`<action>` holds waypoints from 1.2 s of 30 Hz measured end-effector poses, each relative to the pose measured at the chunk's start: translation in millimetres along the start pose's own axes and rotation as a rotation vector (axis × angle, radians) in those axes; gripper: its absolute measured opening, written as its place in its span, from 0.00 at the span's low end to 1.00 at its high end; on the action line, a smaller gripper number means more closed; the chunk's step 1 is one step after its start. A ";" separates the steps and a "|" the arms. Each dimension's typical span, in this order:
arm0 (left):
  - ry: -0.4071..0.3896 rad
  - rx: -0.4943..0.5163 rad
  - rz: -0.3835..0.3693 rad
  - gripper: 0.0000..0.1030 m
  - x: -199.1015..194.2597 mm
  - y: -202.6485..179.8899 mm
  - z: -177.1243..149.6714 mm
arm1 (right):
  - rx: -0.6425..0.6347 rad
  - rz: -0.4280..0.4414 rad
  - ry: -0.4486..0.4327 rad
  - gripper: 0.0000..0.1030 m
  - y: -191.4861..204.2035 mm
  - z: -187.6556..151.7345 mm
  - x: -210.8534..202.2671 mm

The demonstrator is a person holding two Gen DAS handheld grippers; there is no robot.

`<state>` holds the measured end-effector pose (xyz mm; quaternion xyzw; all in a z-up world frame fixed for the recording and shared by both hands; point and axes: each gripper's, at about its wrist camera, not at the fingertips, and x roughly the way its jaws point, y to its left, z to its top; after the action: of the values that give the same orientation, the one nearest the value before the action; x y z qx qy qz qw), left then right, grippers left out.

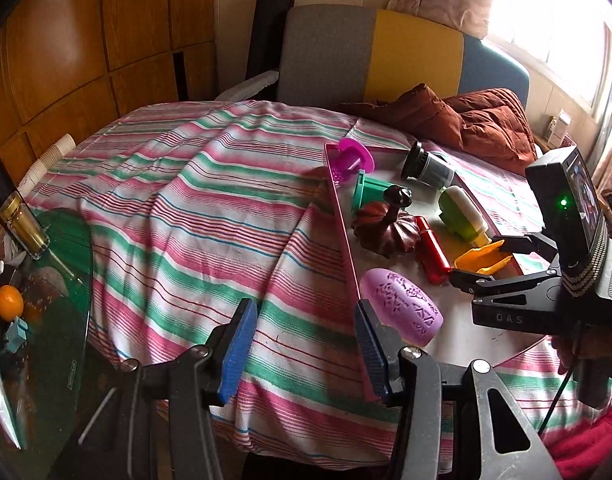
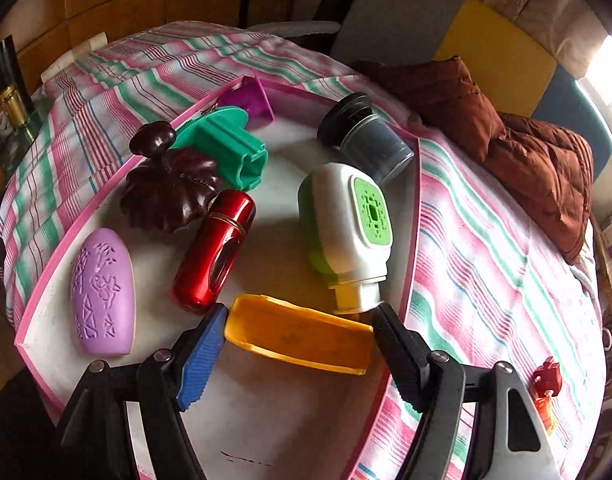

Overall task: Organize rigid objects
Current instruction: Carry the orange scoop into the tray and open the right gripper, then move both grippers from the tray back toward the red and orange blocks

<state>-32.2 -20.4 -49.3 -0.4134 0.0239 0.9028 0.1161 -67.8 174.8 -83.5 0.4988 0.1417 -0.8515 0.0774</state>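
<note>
R gripper clamps yellow scoop over pink tray; L gripper open, empty, tray rim by its R finger.

Glossy red metallic tube, matt lilac embossed case, polished dark wooden ornament, smooth white tray on striped woven cloth.

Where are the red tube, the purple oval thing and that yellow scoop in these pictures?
red tube [image 2: 216, 252]: right wrist view, middle of its shiny body.
purple oval thing [image 2: 102, 290]: right wrist view, its embossed top.
yellow scoop [image 2: 298, 334]: right wrist view, its hollow inside.
</note>
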 end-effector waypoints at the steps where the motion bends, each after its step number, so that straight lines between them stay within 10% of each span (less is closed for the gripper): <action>1: 0.001 0.002 0.002 0.50 0.1 -0.3 0.1 | 0.008 0.014 -0.001 0.73 -1.5 -0.9 -0.7; 17: -0.045 0.053 0.005 0.57 -15.8 -18.2 3.3 | 0.185 0.161 -0.132 0.78 -43.9 -37.8 -65.9; 28: -0.102 0.148 -0.055 0.60 -34.2 -56.3 18.6 | 0.395 -0.089 -0.118 0.78 -157.8 -87.9 -81.6; 36: -0.111 0.255 -0.134 0.60 -38.0 -111.2 30.1 | 0.978 -0.306 -0.091 0.78 -288.0 -194.5 -91.2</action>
<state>-5.0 84.6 4.9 -0.3457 0.1042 0.9041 0.2286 59.2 508.9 -46.7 0.4127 -0.2053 -0.8407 -0.2841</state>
